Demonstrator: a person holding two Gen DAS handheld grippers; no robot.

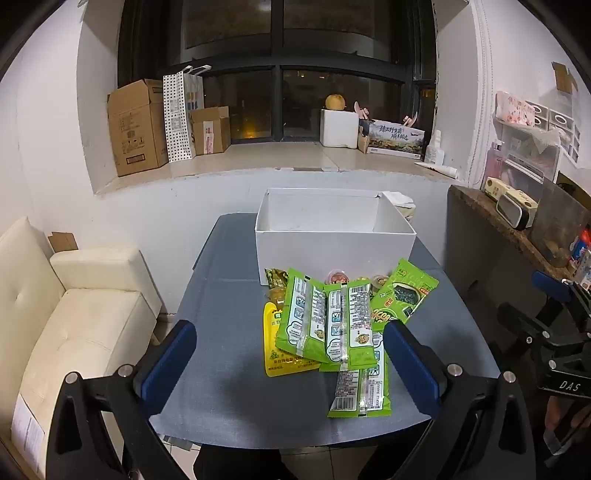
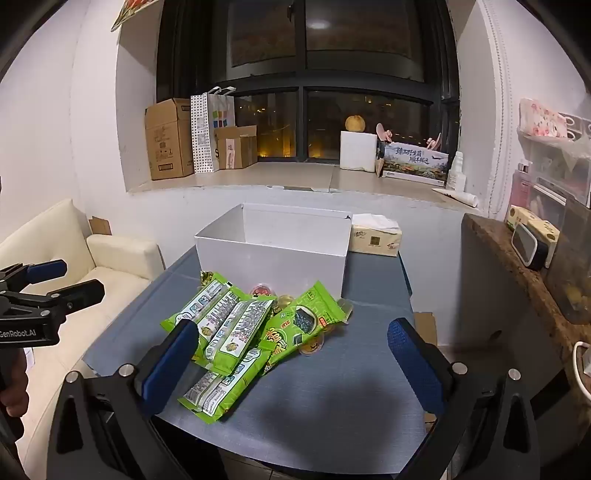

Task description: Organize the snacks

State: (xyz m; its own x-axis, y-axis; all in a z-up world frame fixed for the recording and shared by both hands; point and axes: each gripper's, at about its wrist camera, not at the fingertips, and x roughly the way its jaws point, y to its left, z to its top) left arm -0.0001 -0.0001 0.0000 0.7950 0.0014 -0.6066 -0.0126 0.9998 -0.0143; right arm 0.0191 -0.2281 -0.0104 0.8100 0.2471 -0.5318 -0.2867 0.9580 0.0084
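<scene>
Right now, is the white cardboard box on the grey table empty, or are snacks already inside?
Empty, as far as visible: the white cardboard box shows only bare inner walls, and the green snack packets lie outside, before it.

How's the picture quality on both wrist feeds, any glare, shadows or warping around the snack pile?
Left wrist: sharp; fisheye bends the windowsill; soft shadow on the table before the packets. Right wrist: sharp too; a lamp reflects in the window; no glare on the packets.

Grey table (image 1: 221, 332) bears open white box (image 1: 332, 251), tissue pack (image 2: 375, 240), heap of snack packets (image 1: 332, 325).
</scene>
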